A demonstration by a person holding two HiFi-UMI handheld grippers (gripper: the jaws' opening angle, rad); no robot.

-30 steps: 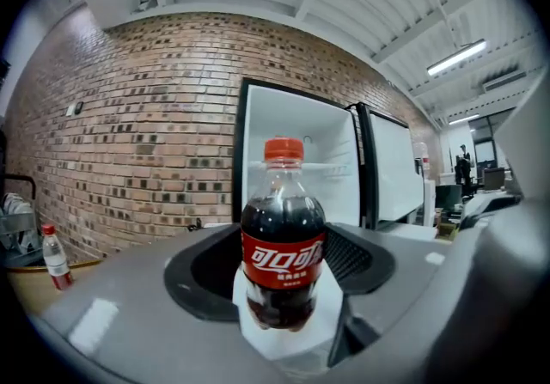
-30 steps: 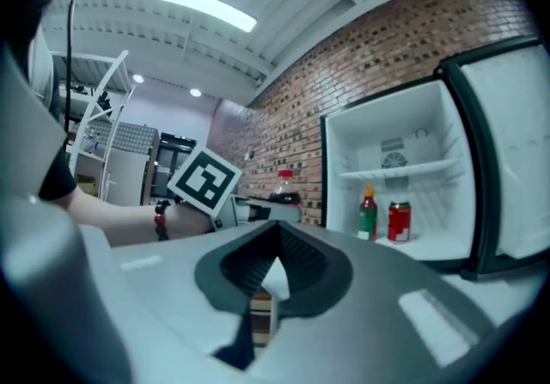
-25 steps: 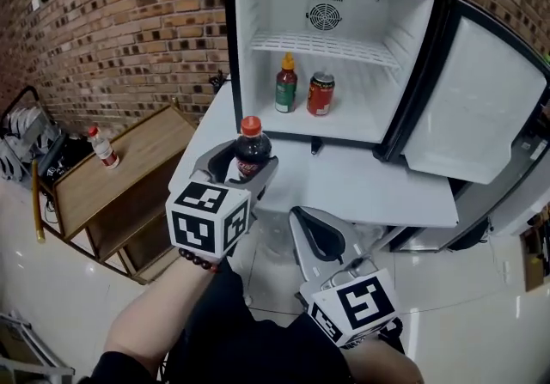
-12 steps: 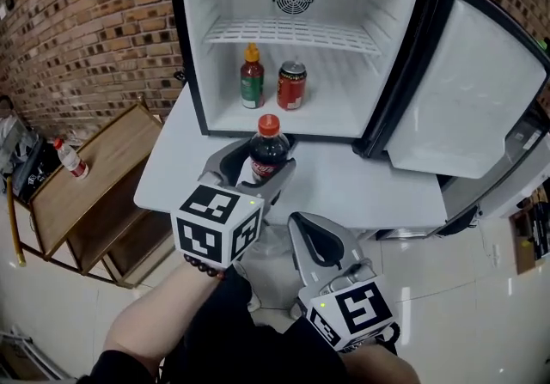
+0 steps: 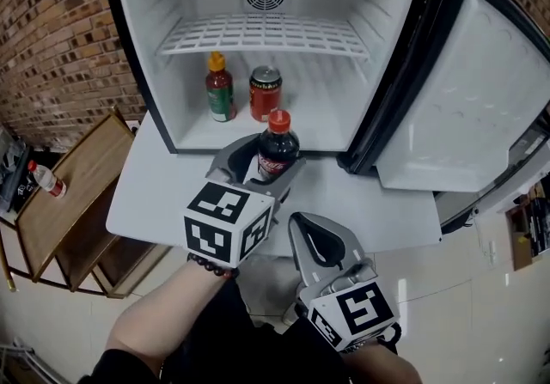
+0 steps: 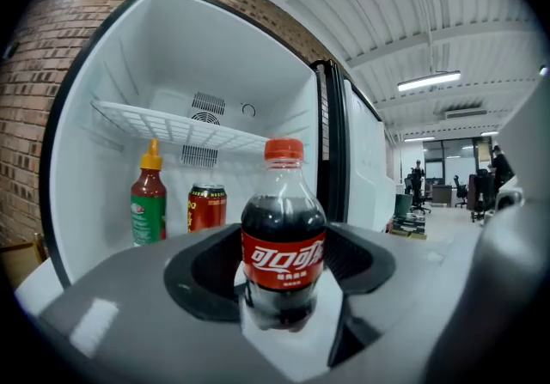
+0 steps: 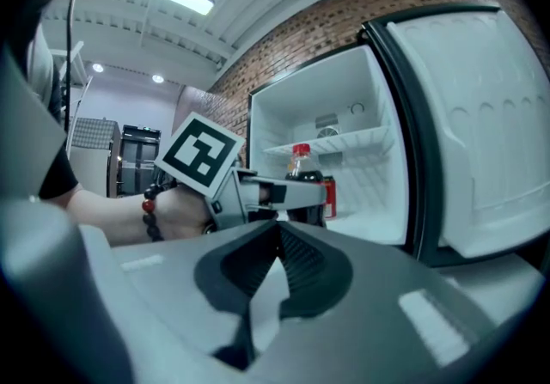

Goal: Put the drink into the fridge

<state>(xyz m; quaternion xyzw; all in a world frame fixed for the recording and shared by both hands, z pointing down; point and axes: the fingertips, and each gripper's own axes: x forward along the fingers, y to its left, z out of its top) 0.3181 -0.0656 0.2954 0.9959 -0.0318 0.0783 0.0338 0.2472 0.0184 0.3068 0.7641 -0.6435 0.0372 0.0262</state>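
A small cola bottle point(image 5: 277, 149) with a red cap and red label stands upright in my left gripper point(image 5: 262, 166), whose jaws are shut on its lower body. It hangs just in front of the open fridge point(image 5: 172, 47), over the front edge of the fridge floor. In the left gripper view the cola bottle point(image 6: 284, 236) sits centred between the jaws of that gripper point(image 6: 279, 283). My right gripper point(image 5: 311, 240) trails lower and nearer to me, jaws together and empty; in its own view the right gripper point(image 7: 273, 262) points at the left gripper and the bottle point(image 7: 302, 185).
On the fridge floor stand a sauce bottle point(image 5: 219, 88) with a yellow cap and a red can point(image 5: 265, 93), under a wire shelf point(image 5: 266, 34). The fridge door point(image 5: 481, 99) is swung open at the right. The fridge rests on a white table point(image 5: 155, 193). A wooden cart point(image 5: 60, 202) stands at the left.
Both grippers have moved toward the fridge, the left one carrying the cola bottle up to its opening. The fridge now fills more of the head view.
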